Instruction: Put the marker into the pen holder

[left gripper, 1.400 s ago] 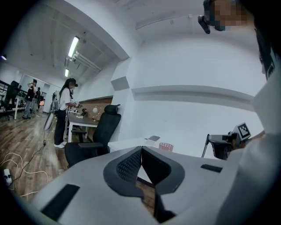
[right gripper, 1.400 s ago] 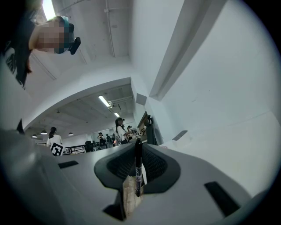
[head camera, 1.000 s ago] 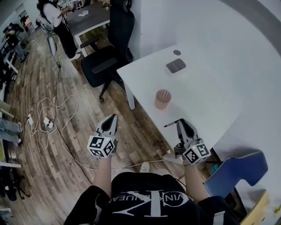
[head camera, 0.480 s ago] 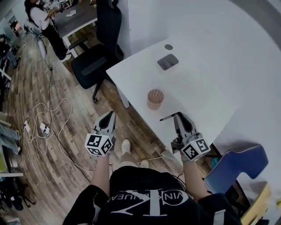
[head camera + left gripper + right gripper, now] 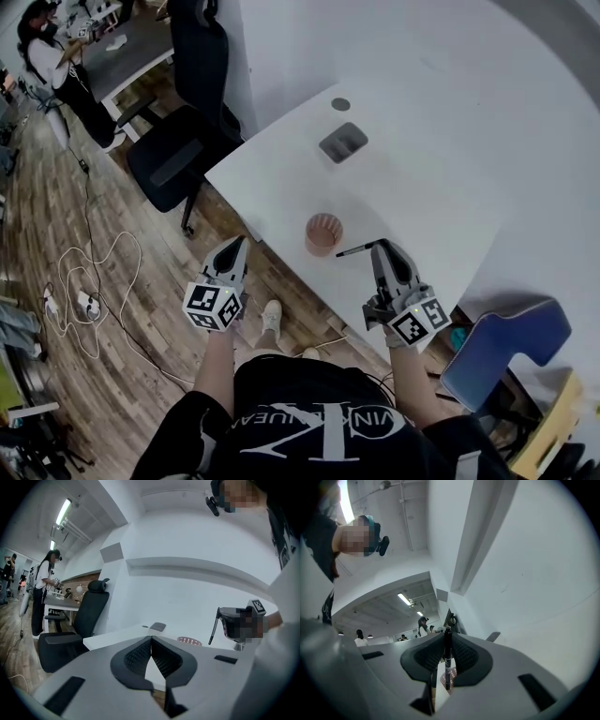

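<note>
A pinkish mesh pen holder [image 5: 322, 234] stands near the front edge of the white table [image 5: 422, 178]. My right gripper [image 5: 379, 248] is shut on a black marker [image 5: 354, 249], which sticks out sideways to the left just right of the holder's rim. In the right gripper view the marker [image 5: 447, 660] runs upright between the pads. My left gripper [image 5: 232, 251] hangs over the floor left of the table edge, shut with nothing in it. The left gripper view shows its jaws [image 5: 151, 640] meeting at the tips, with the holder's rim [image 5: 189, 641] and the marker [image 5: 214, 626] beyond.
A grey flat object [image 5: 343, 142] and a small dark disc [image 5: 340, 104] lie farther back on the table. A black office chair [image 5: 173, 150] stands left of it, a blue chair [image 5: 511, 347] at lower right. Cables [image 5: 84, 281] lie on the wooden floor. A person [image 5: 52, 61] stands far left.
Both grippers have come closer to the table's front edge. The marker's tip now lies next to the pen holder instead of well short of it.
</note>
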The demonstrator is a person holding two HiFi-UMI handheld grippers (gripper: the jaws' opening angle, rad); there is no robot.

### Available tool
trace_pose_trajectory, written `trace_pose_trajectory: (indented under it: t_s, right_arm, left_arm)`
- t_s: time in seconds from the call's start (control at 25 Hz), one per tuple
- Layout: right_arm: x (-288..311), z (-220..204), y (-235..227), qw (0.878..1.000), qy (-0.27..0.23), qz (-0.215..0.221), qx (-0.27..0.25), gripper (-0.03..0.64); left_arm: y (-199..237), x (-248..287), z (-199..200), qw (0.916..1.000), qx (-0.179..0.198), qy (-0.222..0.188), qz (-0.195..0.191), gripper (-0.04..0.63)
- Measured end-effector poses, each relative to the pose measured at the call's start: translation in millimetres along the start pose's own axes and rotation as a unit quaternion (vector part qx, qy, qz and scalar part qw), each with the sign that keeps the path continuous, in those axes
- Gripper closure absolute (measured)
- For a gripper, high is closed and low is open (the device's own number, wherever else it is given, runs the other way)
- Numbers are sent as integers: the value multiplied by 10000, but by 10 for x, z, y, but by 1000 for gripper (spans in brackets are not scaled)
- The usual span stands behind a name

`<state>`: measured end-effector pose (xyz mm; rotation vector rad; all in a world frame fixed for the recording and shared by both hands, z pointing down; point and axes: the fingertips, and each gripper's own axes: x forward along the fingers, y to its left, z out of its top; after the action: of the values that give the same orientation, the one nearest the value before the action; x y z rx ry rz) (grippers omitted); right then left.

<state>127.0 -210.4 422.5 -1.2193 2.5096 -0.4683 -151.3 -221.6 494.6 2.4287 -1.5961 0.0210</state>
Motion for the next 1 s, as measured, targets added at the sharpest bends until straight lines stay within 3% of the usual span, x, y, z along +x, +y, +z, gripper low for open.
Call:
trace_pose_trajectory:
  t_s: [0.4,1.0]
  right_arm:
    - [425,-61,-65,9998,-25,-206,37,558]
    - [749,-671,-148,9969,583,-519,-138,558]
  left_arm:
    - [334,416,44,9995,-23,158,-285,578]
    - [500,698,-149,9966,-95,436,-692,578]
